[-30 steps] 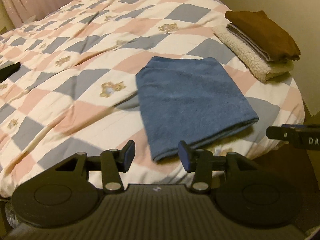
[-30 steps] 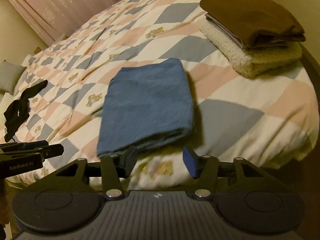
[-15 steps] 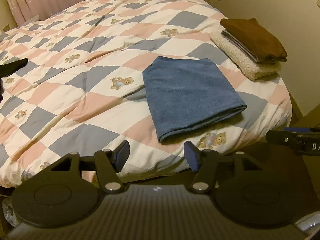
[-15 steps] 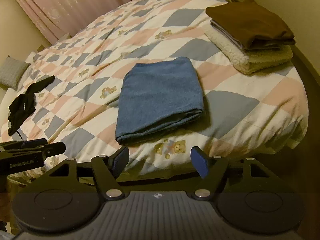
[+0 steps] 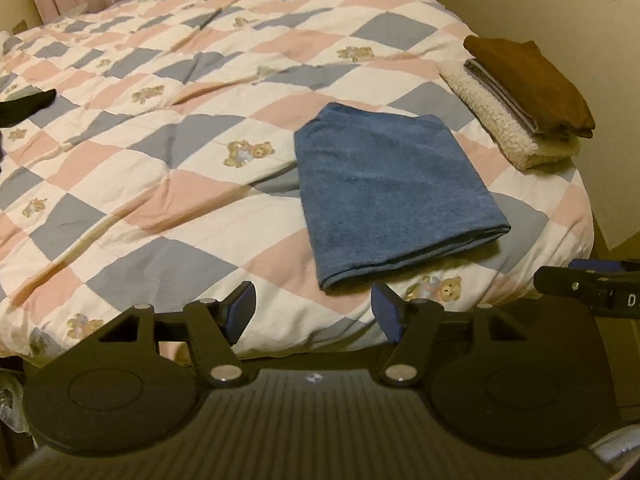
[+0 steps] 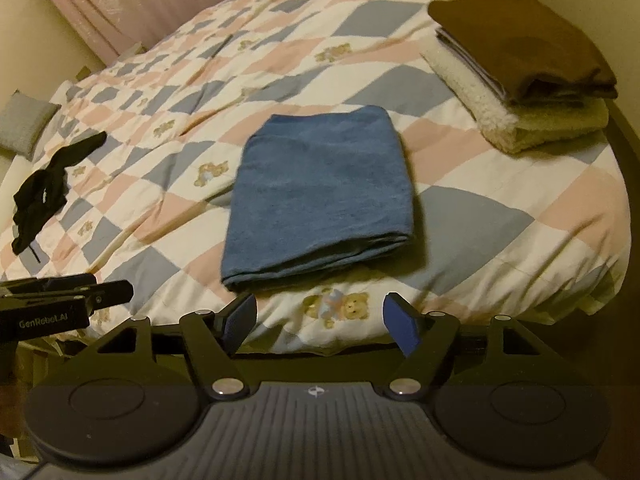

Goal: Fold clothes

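Note:
A blue garment [image 5: 392,196] [image 6: 320,192] lies folded into a neat rectangle on the checked quilt [image 5: 160,184] [image 6: 480,216], near the bed's front edge. My left gripper [image 5: 314,312] hangs open just short of the bed edge, in front of the garment's near end, with nothing between its fingers. My right gripper [image 6: 320,322] is open too, empty, and stands off the bed edge below the garment's folded end. Each gripper shows at the side of the other's view.
A stack of folded clothes [image 5: 524,100] [image 6: 520,68], brown on grey on cream fleece, sits at the bed's right corner. A black garment [image 6: 44,192] [image 5: 24,106] lies crumpled at the left. A grey cushion [image 6: 24,122] and pink curtains [image 6: 160,0] are behind.
Both grippers have drawn back from the blue garment, away from the bed edge, and their jaws have opened wider. The garment lies still.

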A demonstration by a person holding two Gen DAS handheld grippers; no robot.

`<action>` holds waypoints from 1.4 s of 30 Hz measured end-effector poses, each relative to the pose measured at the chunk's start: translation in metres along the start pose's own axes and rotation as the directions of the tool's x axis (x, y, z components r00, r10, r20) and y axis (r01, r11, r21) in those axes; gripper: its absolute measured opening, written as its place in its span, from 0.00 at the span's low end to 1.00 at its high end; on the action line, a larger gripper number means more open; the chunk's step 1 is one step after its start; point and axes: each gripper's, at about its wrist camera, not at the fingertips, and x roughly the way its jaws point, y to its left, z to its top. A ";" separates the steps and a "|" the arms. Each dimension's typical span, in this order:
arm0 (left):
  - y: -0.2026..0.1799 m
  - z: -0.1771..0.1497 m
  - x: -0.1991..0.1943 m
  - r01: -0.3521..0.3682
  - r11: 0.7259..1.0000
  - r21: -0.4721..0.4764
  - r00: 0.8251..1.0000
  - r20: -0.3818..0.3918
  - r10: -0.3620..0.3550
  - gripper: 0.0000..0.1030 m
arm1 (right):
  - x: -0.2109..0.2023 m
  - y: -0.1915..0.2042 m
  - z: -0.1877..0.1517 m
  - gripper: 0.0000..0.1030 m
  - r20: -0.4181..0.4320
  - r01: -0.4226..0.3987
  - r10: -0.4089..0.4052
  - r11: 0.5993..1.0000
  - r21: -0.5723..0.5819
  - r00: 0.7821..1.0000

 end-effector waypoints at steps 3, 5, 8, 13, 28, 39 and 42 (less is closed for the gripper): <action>-0.002 0.010 0.020 0.026 1.000 -0.016 0.999 -0.034 -0.027 0.67 | 0.011 -0.018 0.010 0.74 -0.019 0.000 0.001 0.999 0.034 1.000; 0.001 0.020 0.036 0.062 0.997 -0.049 0.996 -0.055 -0.064 0.76 | 0.019 -0.038 0.020 0.75 -0.035 -0.008 0.010 0.997 0.079 0.999; 0.009 0.031 0.065 0.106 0.988 -0.112 0.990 -0.076 -0.115 0.77 | 0.042 -0.065 0.037 0.75 -0.042 -0.052 0.058 0.989 0.136 0.997; 0.026 0.044 0.119 0.142 0.969 -0.203 0.981 -0.101 -0.165 0.79 | 0.083 -0.108 0.069 0.79 -0.040 -0.132 0.144 0.967 0.218 0.989; 0.070 0.072 0.248 0.337 0.833 -0.439 0.908 -0.082 -0.411 0.86 | 0.220 -0.131 0.117 0.75 -0.145 -0.367 0.404 0.902 0.228 0.903; 0.065 0.092 0.293 0.476 0.793 -0.380 0.822 -0.127 -0.555 0.80 | 0.256 -0.127 0.124 0.61 -0.223 -0.412 0.495 0.849 0.330 0.840; 0.068 0.100 0.296 0.493 0.787 -0.371 0.805 -0.147 -0.574 0.68 | 0.250 -0.126 0.119 0.47 -0.173 -0.429 0.521 0.816 0.388 0.836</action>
